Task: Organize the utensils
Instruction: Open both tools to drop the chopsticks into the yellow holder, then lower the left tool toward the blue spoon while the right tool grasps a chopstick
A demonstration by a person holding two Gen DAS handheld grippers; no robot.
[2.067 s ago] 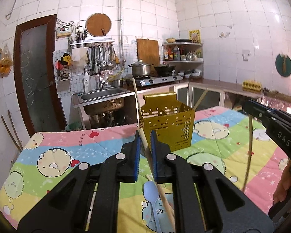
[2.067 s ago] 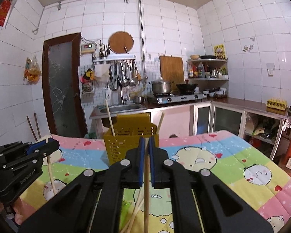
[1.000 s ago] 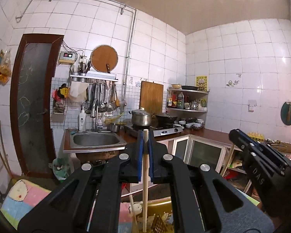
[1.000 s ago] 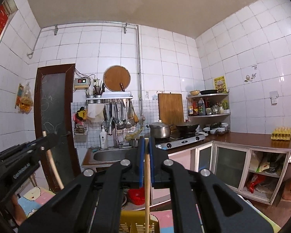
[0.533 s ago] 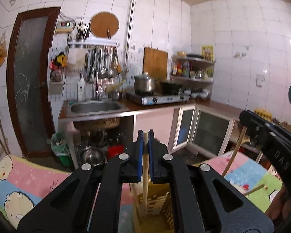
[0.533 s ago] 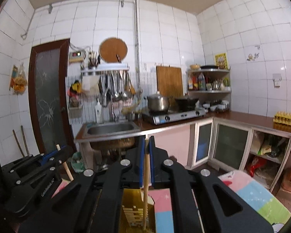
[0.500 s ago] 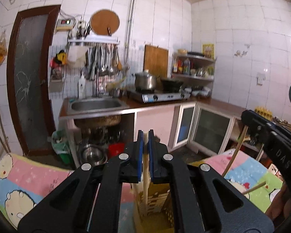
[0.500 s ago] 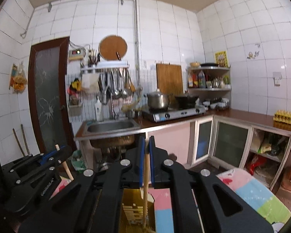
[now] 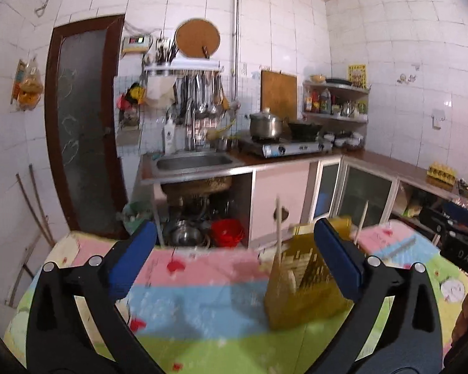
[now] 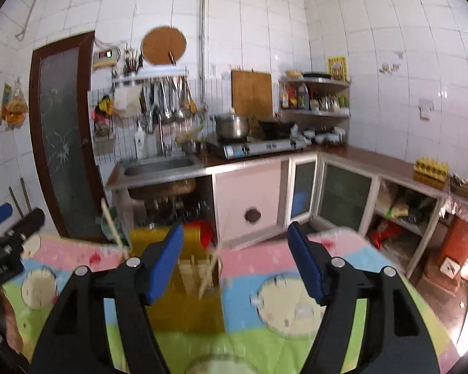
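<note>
Left gripper (image 9: 234,261) and right gripper (image 10: 235,260): both spread wide, empty. The yellow utensil holder (image 9: 305,283) stands upright on the cartoon-print cloth (image 9: 196,299), holding chopsticks (image 9: 277,227) that lean out; image blurred.

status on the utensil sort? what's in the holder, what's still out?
Done: several chopsticks stand in the yellow holder on the cartoon-print cloth.
In hand: nothing. The left gripper and right gripper are both wide open and empty.
Left: cannot say from these views. Motion blur hides detail, and no loose utensils show on the visible cloth near the holder.
</note>
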